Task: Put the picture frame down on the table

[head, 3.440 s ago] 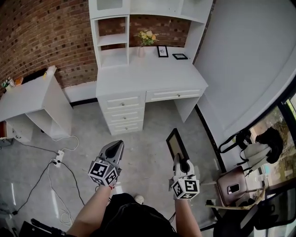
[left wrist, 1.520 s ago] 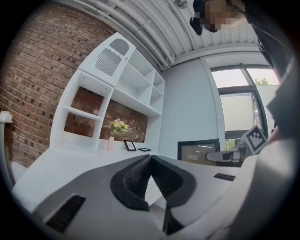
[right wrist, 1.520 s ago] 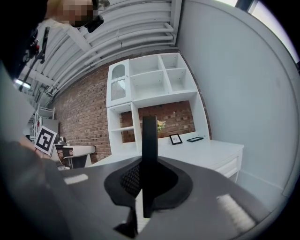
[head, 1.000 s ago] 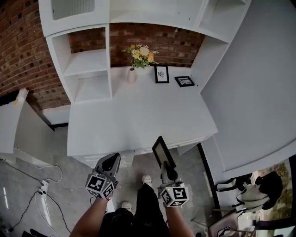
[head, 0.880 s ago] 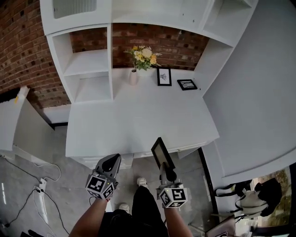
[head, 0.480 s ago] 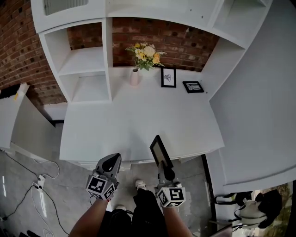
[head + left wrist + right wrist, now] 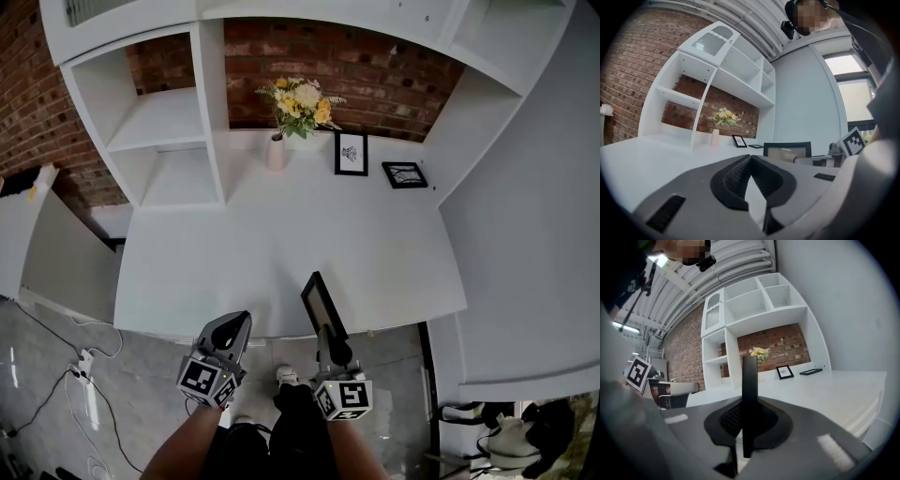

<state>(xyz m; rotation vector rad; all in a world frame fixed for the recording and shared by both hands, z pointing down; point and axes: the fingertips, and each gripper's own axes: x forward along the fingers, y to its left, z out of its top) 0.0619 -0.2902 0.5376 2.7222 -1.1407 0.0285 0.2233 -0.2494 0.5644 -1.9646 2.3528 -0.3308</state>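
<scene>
My right gripper (image 7: 329,338) is shut on a black picture frame (image 7: 319,304), held upright on its edge over the front rim of the white desk (image 7: 281,253). In the right gripper view the picture frame (image 7: 749,399) shows edge-on as a dark vertical bar clamped between the jaws. My left gripper (image 7: 226,335) is shut with nothing in it, just in front of the desk's front edge. From the left gripper view, the picture frame (image 7: 786,151) stands to the right with its light face visible.
At the back of the desk stand a pink vase with yellow and white flowers (image 7: 298,105), a small upright framed picture (image 7: 351,153) and a flat black frame (image 7: 404,174). White shelving (image 7: 164,131) rises at the back left. A brick wall lies behind. A lower white table (image 7: 42,239) is at left.
The view has closed in on the desk. Both grippers now sit at its front edge, and the held picture frame has come over the desktop. The jaws have not changed.
</scene>
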